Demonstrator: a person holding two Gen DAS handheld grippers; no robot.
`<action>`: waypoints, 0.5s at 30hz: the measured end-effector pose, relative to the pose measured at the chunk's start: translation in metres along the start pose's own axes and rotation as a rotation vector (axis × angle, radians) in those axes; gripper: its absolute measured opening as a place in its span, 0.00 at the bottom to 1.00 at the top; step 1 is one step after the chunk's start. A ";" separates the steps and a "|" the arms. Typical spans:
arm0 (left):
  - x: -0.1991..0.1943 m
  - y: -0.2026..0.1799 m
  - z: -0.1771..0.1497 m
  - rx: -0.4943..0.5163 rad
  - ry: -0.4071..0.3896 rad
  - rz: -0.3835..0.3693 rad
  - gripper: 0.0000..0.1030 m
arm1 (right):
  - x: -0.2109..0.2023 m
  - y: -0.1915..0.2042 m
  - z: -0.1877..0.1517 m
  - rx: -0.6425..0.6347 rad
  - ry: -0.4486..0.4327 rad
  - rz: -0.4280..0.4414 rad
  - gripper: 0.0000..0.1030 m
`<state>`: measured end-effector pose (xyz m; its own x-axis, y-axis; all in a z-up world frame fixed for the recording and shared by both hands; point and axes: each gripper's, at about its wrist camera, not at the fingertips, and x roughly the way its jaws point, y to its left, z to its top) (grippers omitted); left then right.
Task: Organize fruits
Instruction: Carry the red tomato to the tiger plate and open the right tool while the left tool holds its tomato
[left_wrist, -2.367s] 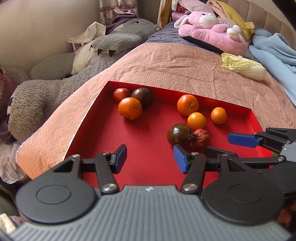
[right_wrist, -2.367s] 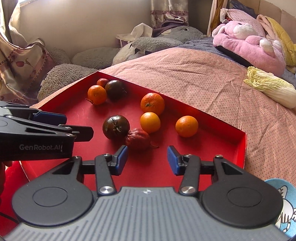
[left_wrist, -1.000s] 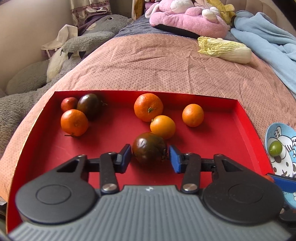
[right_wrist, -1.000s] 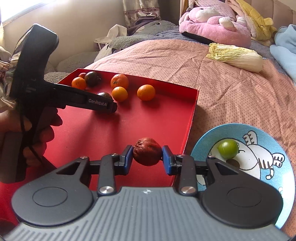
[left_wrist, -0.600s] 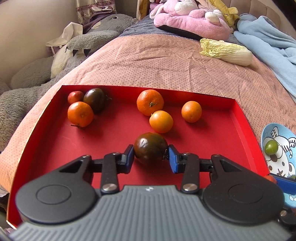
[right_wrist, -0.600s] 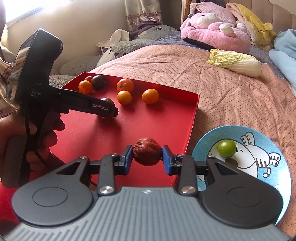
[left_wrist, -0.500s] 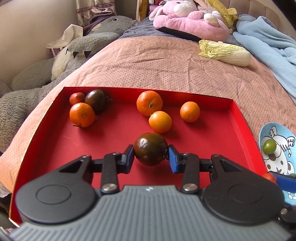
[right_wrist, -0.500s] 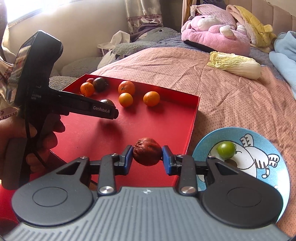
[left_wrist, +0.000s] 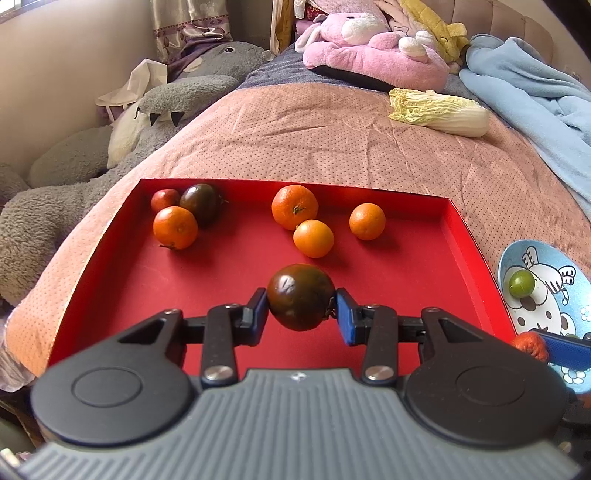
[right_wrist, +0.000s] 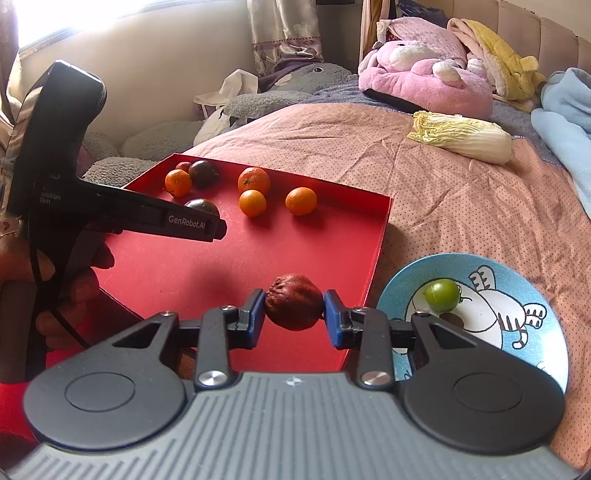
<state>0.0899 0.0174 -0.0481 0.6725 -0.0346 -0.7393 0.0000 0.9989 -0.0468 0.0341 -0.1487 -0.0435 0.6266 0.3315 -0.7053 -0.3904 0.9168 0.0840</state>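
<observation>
While both sets of jaws are clamped on fruit, we carry two pieces at once. Our left gripper (left_wrist: 300, 309) is closed to a narrow gap around the dark tomato (left_wrist: 301, 296), blue pads pressing its two sides, and our right gripper (right_wrist: 293, 316) is drawn in nearly as far as it goes on the wrinkled red fruit (right_wrist: 294, 301), which fills the space between its pads.

A couple of seconds ago both pairs of jaws stood open and empty over the red tray (left_wrist: 458, 236), with these two fruits lying against each other on its floor. Since then each has been gripped and lifted clear: the dark tomato now hangs above the near middle of the tray, and the wrinkled fruit has travelled right, to the tray's near right edge, just beside the blue cartoon plate (right_wrist: 517, 325).

On that plate lies one small green fruit (right_wrist: 443, 295). Left in the tray are four oranges (left_wrist: 294, 206), a second dark tomato (left_wrist: 201, 201) and a small red tomato (left_wrist: 164, 199) at the far left corner.

We judge the sorting well begun but far from finished: the non-orange pieces seem bound for the plate, and the wrinkled fruit looks closest to release, with the dark tomato needing a longer carry rightward.
</observation>
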 end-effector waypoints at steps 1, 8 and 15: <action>-0.001 0.000 0.000 0.003 0.000 0.002 0.41 | -0.001 0.000 0.000 0.001 -0.003 0.001 0.38; -0.008 -0.003 -0.001 0.017 -0.004 0.017 0.41 | -0.008 -0.002 -0.002 0.015 -0.028 0.010 0.38; -0.009 -0.007 -0.004 0.025 0.004 0.026 0.41 | -0.018 -0.006 -0.001 0.024 -0.060 0.010 0.38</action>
<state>0.0805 0.0101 -0.0438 0.6697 -0.0088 -0.7426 0.0013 0.9999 -0.0106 0.0244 -0.1601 -0.0324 0.6621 0.3526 -0.6613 -0.3807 0.9183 0.1085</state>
